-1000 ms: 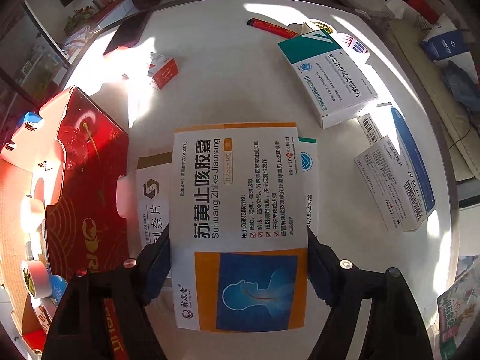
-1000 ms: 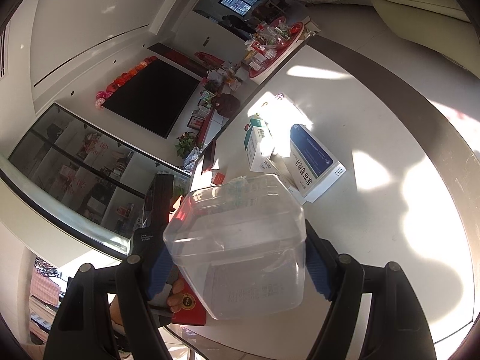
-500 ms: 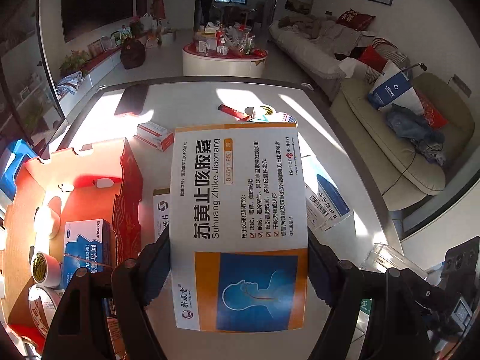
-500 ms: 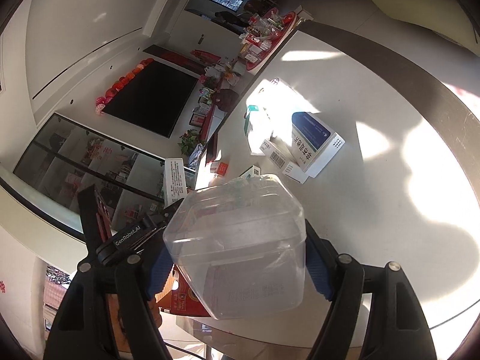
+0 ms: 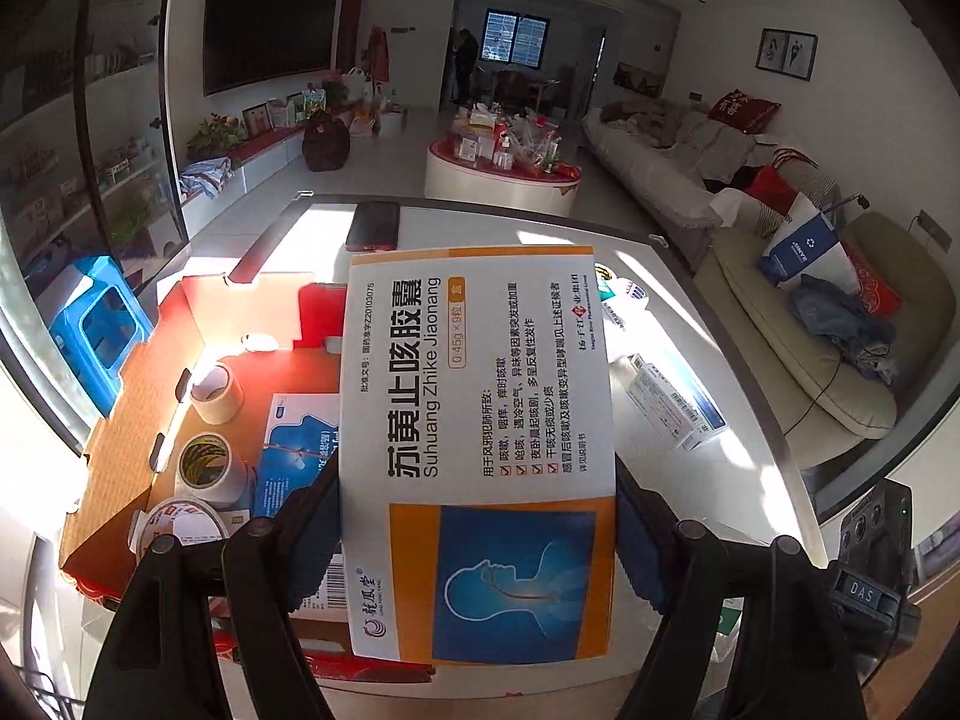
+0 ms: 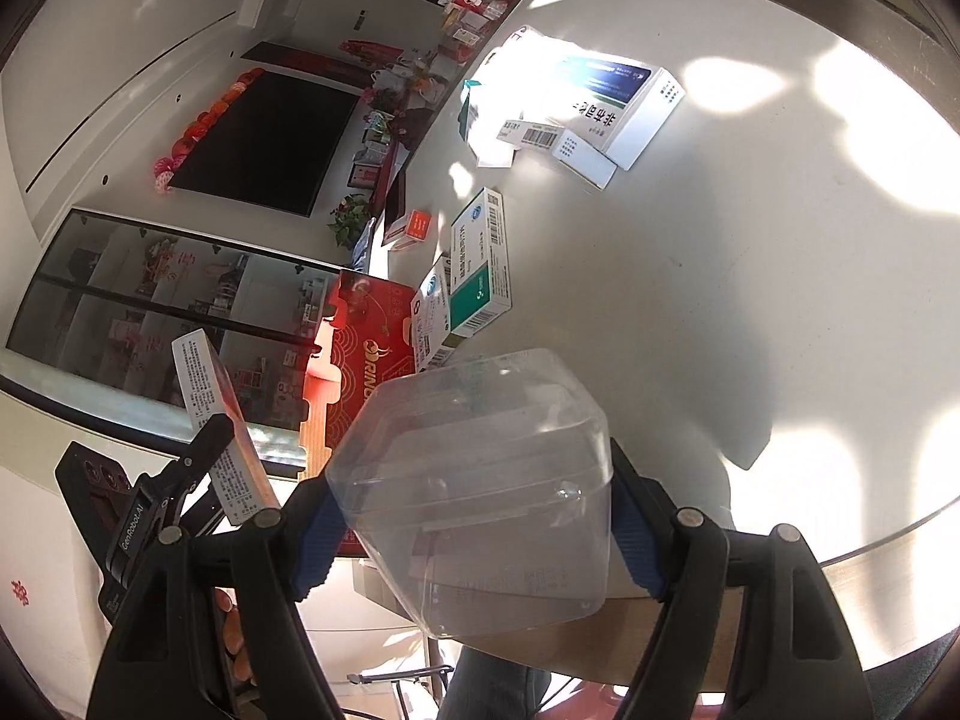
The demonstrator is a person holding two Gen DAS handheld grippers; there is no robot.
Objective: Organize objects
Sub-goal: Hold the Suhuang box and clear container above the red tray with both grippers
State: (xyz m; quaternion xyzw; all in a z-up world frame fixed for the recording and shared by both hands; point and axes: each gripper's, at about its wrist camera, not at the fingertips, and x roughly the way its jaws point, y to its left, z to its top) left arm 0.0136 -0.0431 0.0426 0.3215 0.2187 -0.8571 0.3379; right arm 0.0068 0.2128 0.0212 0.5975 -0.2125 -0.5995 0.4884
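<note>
My left gripper (image 5: 477, 531) is shut on a flat white, orange and blue medicine box (image 5: 480, 420), held in the air beside the open red cardboard box (image 5: 198, 324). That red box holds tape rolls (image 5: 207, 465) and a blue-and-white pack (image 5: 297, 450). My right gripper (image 6: 471, 531) is shut on a clear plastic container (image 6: 480, 510), held over the near edge of the white table (image 6: 750, 276). In the right wrist view the left gripper (image 6: 180, 498) with the medicine box (image 6: 213, 408) shows at the lower left, next to the red box (image 6: 360, 354).
Several medicine boxes lie on the table: a green-and-white one (image 6: 483, 264), a blue-and-white one (image 6: 612, 108), a small red one (image 6: 414, 225). A dark phone (image 5: 373, 225) lies at the far table edge. A sofa (image 5: 798, 324) stands to the right.
My left gripper rose off the table with the medicine box and tilted up, bringing the open red box and the room into view. My right gripper sank slightly and rolled, still gripping the container.
</note>
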